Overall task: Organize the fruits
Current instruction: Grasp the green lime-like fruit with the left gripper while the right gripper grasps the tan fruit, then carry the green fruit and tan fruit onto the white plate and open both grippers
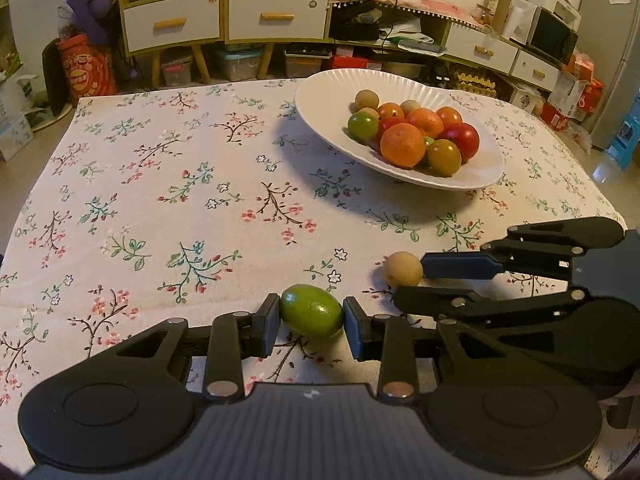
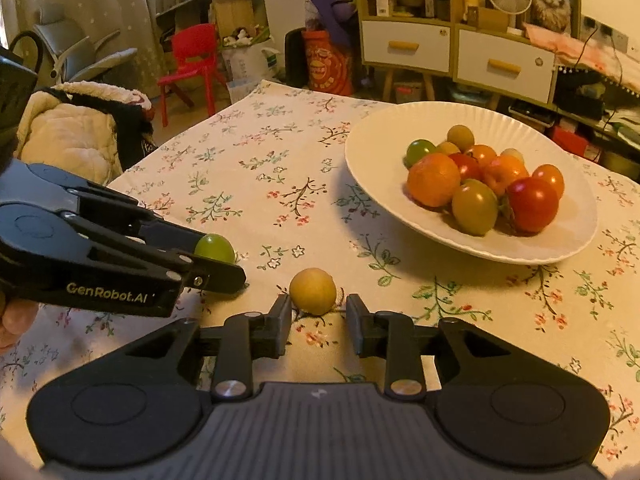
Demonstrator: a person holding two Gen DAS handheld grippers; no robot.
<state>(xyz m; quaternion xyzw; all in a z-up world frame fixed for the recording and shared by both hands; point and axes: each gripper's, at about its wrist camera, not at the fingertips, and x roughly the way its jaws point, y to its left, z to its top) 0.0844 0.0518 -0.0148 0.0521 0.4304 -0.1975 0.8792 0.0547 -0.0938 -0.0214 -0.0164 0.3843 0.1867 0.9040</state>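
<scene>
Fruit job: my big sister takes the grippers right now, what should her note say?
Left gripper: shut on the green lime, low over the tablecloth.
Right gripper: open, the tan round fruit sits on the cloth just ahead of its fingers, not gripped.
White bowl: already holds oranges, tomatoes and small tan fruits.
Left to do: carry the lime to the bowl, then close on the tan fruit and bring it over too.

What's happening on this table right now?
A person is sorting fruit with two handheld grippers. The left gripper is closed on a green lime near the table's front edge. The right gripper is open around a small tan fruit, not yet gripping it. The white bowl already holds the rest.
</scene>
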